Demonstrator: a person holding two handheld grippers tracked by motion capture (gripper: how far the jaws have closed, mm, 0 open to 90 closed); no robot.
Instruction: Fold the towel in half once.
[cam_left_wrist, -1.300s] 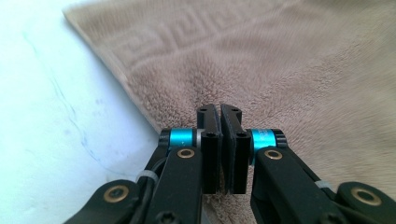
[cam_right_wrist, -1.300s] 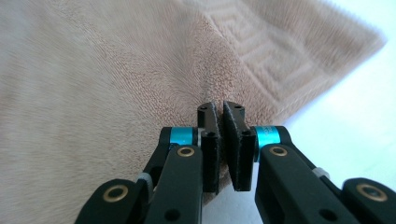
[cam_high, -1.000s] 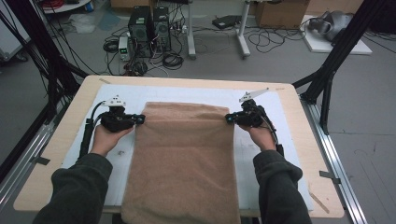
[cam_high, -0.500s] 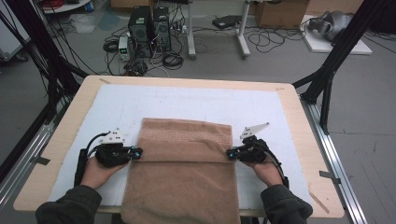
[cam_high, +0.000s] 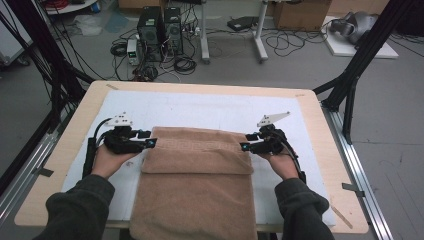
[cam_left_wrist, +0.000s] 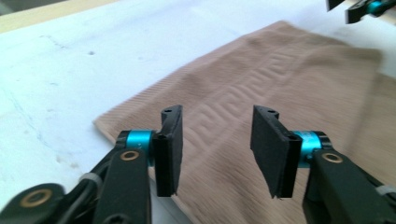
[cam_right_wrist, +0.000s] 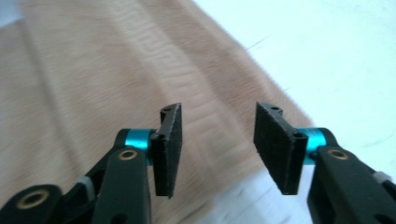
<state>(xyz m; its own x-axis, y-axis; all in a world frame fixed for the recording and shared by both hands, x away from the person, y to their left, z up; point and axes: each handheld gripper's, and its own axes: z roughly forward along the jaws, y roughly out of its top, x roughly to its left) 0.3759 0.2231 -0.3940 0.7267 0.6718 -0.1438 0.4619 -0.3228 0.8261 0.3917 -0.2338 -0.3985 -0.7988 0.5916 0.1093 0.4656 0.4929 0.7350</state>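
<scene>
A tan towel (cam_high: 197, 175) lies on the white mat, its far end folded back toward me into a band across its width. The near end hangs over the table's front edge. My left gripper (cam_high: 150, 143) sits at the left edge of the fold, open, with nothing between its jaws. In the left gripper view the towel (cam_left_wrist: 261, 88) with its woven key pattern lies just under the left gripper (cam_left_wrist: 217, 149). My right gripper (cam_high: 243, 147) is at the fold's right edge, open and empty. The towel (cam_right_wrist: 116, 84) fills the left of the right gripper view beneath the right gripper (cam_right_wrist: 219, 149).
A white mat (cam_high: 200, 107) covers most of the wooden table (cam_high: 320, 125). Black frame posts (cam_high: 357, 70) stand at the table's right and left sides. Computers and cables (cam_high: 160, 30) sit on the floor beyond the far edge.
Both grippers have carried the towel's far edge toward me, folding it over, and have opened and let go of it.
</scene>
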